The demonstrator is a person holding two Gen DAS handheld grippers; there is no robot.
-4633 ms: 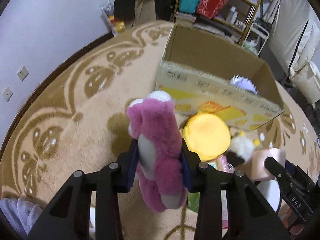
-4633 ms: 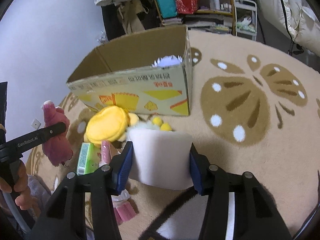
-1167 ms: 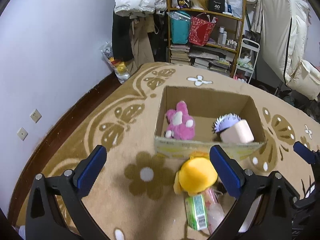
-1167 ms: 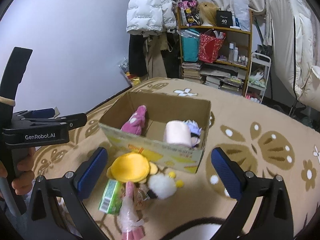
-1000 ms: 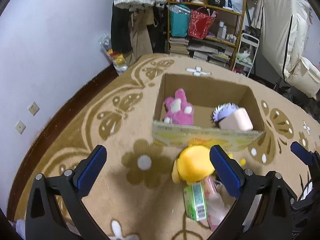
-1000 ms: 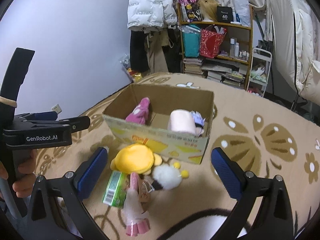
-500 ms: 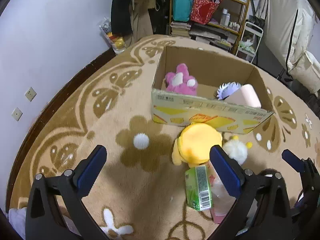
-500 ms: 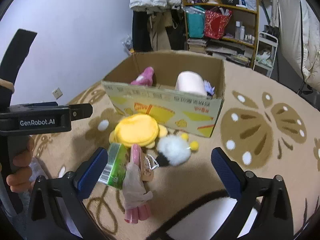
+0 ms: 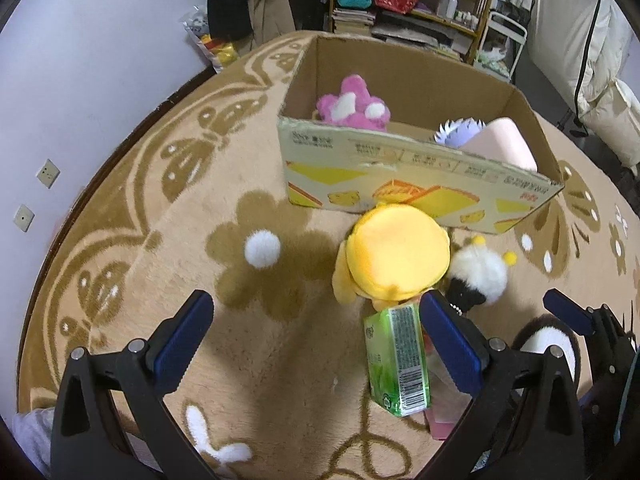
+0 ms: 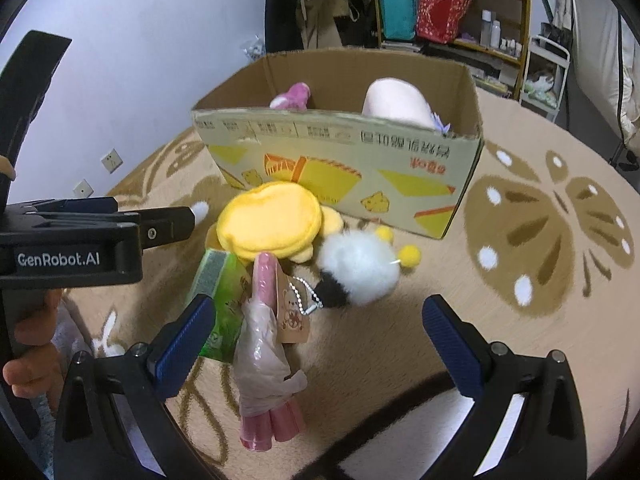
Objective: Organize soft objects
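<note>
A cardboard box stands on the rug and holds a pink plush, a pale pink roll and a purple-white item. In front of it lie a yellow plush, a white fluffy keychain toy, a green carton and a pink wrapped packet. My left gripper is open, low over the rug left of the yellow plush. My right gripper is open above the fluffy toy and packet.
The beige patterned rug ends at a dark edge by the lilac wall. A shelf with bags and books stands behind the box. The left gripper's body sits at the left of the right wrist view.
Both grippers released the pink plush and pink roll into the box earlier. Over the last second both have come down and closer to the toys in front of the box, jaws staying open.
</note>
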